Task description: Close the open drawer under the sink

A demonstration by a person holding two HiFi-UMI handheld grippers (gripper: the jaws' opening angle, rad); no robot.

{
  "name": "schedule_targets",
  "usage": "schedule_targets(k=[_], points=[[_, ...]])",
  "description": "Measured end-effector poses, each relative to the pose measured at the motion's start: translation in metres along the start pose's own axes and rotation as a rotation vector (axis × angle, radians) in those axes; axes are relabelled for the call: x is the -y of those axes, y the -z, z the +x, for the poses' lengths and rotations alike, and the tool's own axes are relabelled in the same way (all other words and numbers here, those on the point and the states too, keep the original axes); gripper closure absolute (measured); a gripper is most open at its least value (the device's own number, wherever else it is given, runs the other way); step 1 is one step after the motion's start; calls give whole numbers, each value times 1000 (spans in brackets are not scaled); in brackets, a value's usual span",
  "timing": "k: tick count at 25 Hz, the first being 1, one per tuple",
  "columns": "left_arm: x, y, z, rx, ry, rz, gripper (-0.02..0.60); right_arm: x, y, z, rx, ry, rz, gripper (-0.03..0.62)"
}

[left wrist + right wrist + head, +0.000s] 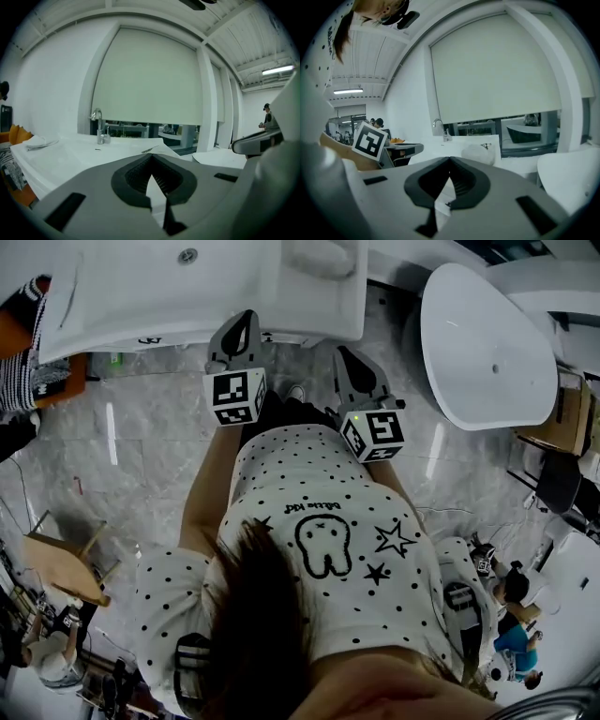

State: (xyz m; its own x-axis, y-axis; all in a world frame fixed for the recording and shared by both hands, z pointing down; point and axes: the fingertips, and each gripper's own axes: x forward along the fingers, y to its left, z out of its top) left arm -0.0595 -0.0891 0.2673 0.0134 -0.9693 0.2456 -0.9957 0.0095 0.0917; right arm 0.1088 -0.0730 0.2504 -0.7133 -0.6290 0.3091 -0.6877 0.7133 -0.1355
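The white sink [187, 287] lies at the top of the head view, and no drawer beneath it shows in any view. My left gripper [246, 322] is held up in front of the sink's front edge with its jaws shut and nothing between them. In the left gripper view the left gripper [151, 161] points level across the sink top [70, 154] toward the faucet [97, 126]. My right gripper [347, 360] is beside it, a little nearer my body. Its tips [449, 161] also meet, with nothing held.
A white freestanding bathtub [487, 343] stands to the right on the marble floor [141, 437]. A person in a striped sleeve [19, 352] is at the sink's left end. A rounded white object [478, 152] rests on the sink top. Other people stand at the far right.
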Motion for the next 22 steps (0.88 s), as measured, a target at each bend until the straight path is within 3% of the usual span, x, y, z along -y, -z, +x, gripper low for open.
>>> schedule_targets(k=[5,10,22], points=[[21,-8,-12,25,21,19,577,9,-6,-6,5,9,-34,579],[30,-20,-26,53,23,-16,577,17,-11,-8,15,20,-51,579],[44,-44,-69,80,14,24,577,10,-28,-22,39,-2,-87,579]])
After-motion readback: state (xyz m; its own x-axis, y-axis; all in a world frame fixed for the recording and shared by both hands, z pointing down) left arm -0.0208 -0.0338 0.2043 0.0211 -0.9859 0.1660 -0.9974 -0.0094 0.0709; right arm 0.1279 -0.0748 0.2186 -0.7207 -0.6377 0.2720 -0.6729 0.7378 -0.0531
